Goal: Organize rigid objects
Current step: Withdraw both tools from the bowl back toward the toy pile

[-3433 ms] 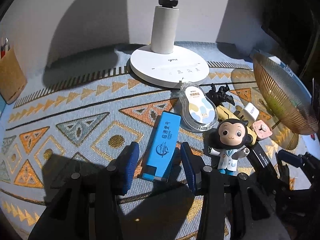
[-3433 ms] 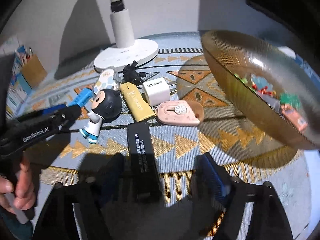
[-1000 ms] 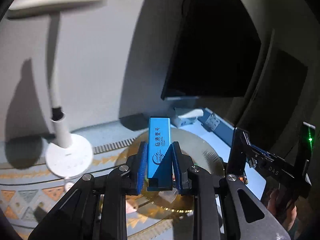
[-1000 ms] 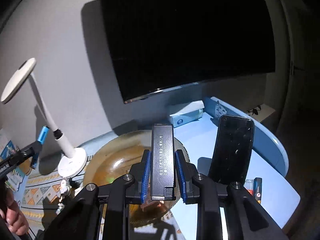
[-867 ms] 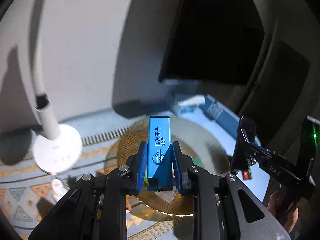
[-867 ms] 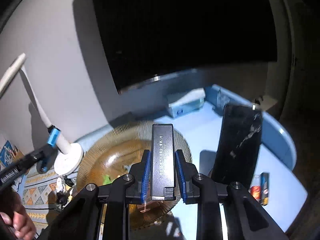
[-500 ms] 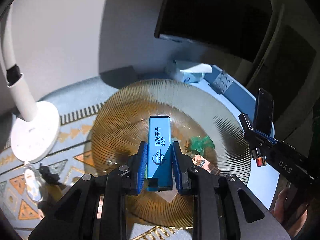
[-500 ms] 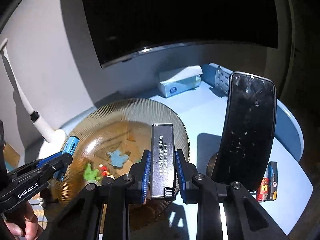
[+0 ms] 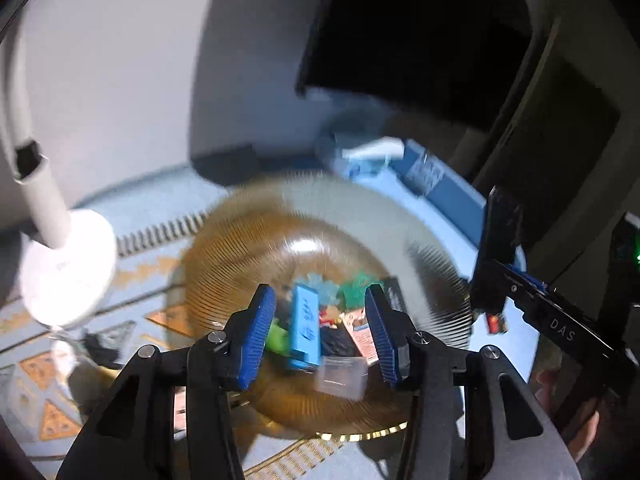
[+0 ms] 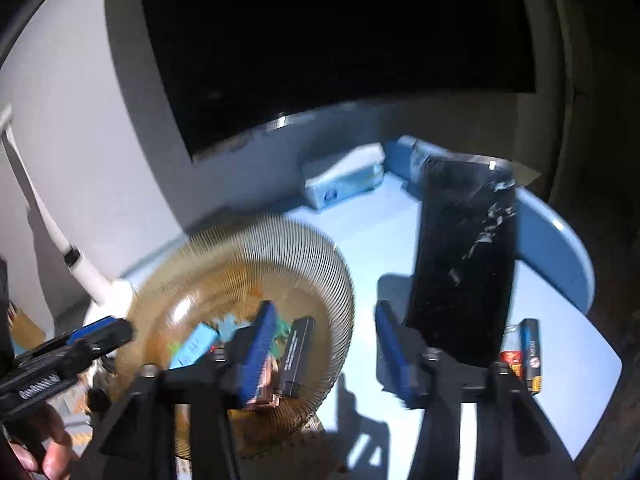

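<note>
Both grippers had just let go. Half a second before, the left gripper (image 9: 316,332) was squeezing the blue box (image 9: 305,326) over the bowl (image 9: 224,248), and the right gripper (image 10: 324,350) was squeezing the black box (image 10: 295,356) the same way. Now the jaws of both stood wide apart with nothing between them.

The blue box lay down in the bowl, just below the left gripper, next to a green toy (image 9: 356,284) and a clear little case (image 9: 340,374). The black box lay in the bowl too, on the side nearer the right gripper, leaning a bit against the bowl's wall. The picture was blurry, so I could not tell if the two boxes were touching, or if they had stopped moving.

The right gripper was now off to the side of the bowl, partly over the blue table (image 10: 380,248) and close to the black phone (image 10: 464,264) that stood up there. The white lamp (image 9: 60,264) was beside the bowl on the patterned mat (image 9: 52,364).

So two more hard things looked put away. I think the drop step was done for both hands. More small things could still be waiting on the mat, so the grippers would probably need to go back there.
</note>
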`<action>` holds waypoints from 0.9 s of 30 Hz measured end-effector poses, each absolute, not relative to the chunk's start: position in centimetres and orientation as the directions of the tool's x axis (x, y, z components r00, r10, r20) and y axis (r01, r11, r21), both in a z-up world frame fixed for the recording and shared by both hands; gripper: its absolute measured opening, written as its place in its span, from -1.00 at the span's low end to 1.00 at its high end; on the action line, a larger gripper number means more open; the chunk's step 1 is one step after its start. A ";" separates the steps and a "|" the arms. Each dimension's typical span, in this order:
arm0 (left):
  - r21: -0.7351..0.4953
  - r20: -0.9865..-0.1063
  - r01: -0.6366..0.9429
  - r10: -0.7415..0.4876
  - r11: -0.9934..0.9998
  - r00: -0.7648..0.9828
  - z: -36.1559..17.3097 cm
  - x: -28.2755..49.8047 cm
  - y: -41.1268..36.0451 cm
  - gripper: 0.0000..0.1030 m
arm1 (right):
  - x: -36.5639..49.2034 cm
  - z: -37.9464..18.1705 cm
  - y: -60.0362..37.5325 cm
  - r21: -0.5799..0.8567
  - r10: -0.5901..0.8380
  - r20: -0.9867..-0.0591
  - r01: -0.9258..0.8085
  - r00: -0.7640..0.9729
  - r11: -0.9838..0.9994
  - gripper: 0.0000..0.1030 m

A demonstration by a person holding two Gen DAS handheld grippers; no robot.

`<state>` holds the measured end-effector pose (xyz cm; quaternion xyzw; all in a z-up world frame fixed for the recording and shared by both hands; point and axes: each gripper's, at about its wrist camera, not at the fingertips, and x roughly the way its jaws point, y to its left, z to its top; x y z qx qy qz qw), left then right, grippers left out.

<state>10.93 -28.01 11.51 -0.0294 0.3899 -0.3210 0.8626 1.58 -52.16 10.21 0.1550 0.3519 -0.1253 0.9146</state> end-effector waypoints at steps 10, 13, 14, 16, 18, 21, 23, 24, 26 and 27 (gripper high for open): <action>-0.295 -0.489 0.470 -0.554 0.832 0.674 18.9 5.8 -18.1 0.18 | -1.0 13.9 -49.6 0.233 -0.086 -0.625 0.291 0.776 0.928 0.16; -0.277 -0.449 0.459 -0.536 0.844 0.715 20.5 3.9 -15.8 0.18 | -1.3 14.9 -47.8 0.241 -0.054 -0.610 0.250 0.791 0.938 0.18; -0.271 -0.443 0.455 -0.529 0.848 0.723 20.9 3.5 -15.2 0.18 | -1.5 15.2 -47.1 0.239 -0.045 -0.605 0.236 0.795 0.942 0.22; -0.263 -0.430 0.444 -0.516 0.856 0.741 21.6 2.4 -13.8 0.18 | -1.6 15.8 -45.7 0.240 -0.023 -0.597 0.205 0.802 0.949 0.42; -0.268 -0.413 0.427 -0.504 0.863 0.759 22.0 1.4 -12.1 0.18 | -2.0 16.1 -44.6 0.235 -0.008 -0.584 0.179 0.811 0.955 0.57; -0.286 -0.398 0.401 -0.488 0.870 0.777 21.9 0.2 -9.7 0.24 | -2.2 16.5 -41.9 0.213 0.022 -0.579 0.125 0.815 0.969 0.57; -0.285 -0.400 0.378 -0.467 0.881 0.788 21.2 -0.3 -8.3 0.40 | -2.4 16.5 -40.2 0.203 0.046 -0.579 0.089 0.814 0.975 0.58; -0.282 -0.403 0.357 -0.448 0.891 0.798 20.6 -0.6 -7.6 0.46 | -2.5 16.3 -39.4 0.202 0.063 -0.579 0.068 0.813 0.977 0.58; -0.274 -0.421 0.319 -0.411 0.908 0.809 19.2 -1.0 -6.4 0.46 | -2.7 15.5 -37.8 0.206 0.093 -0.584 0.037 0.807 0.978 0.71; -0.267 -0.443 0.286 -0.381 0.920 0.812 17.9 -1.0 -5.7 0.46 | -2.8 14.8 -37.0 0.213 0.109 -0.589 0.024 0.801 0.977 0.74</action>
